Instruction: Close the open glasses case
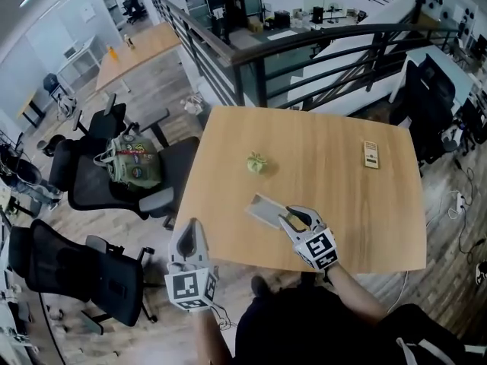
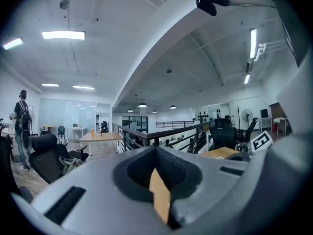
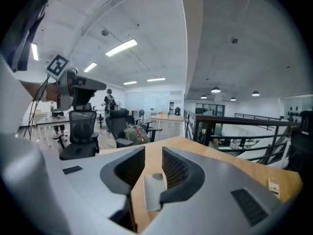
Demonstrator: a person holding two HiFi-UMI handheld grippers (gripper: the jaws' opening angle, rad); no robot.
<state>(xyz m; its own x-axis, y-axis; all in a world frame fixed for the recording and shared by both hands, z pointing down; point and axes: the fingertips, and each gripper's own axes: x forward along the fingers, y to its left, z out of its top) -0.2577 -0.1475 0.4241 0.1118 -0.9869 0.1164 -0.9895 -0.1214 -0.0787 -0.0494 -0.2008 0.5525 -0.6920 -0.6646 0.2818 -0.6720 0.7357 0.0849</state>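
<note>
The grey glasses case [image 1: 266,210] lies on the wooden table [image 1: 342,204] near its front edge; how its lid stands I cannot tell. My right gripper [image 1: 293,217] hovers over the case's right end with its jaws apart. In the right gripper view the grey case [image 3: 151,192] shows low between the spread jaws of the right gripper [image 3: 153,151], and the pads do not press on it. My left gripper [image 1: 190,234] hangs off the table's front left corner, away from the case. In its own view the left gripper [image 2: 156,148] has its tips together with nothing in them.
A crumpled green thing [image 1: 256,163] sits mid-table beyond the case. A small tan box [image 1: 370,153] lies at the far right. Black office chairs [image 1: 99,188], one with a bag [image 1: 133,164], stand left of the table. A dark railing [image 1: 304,59] runs behind it.
</note>
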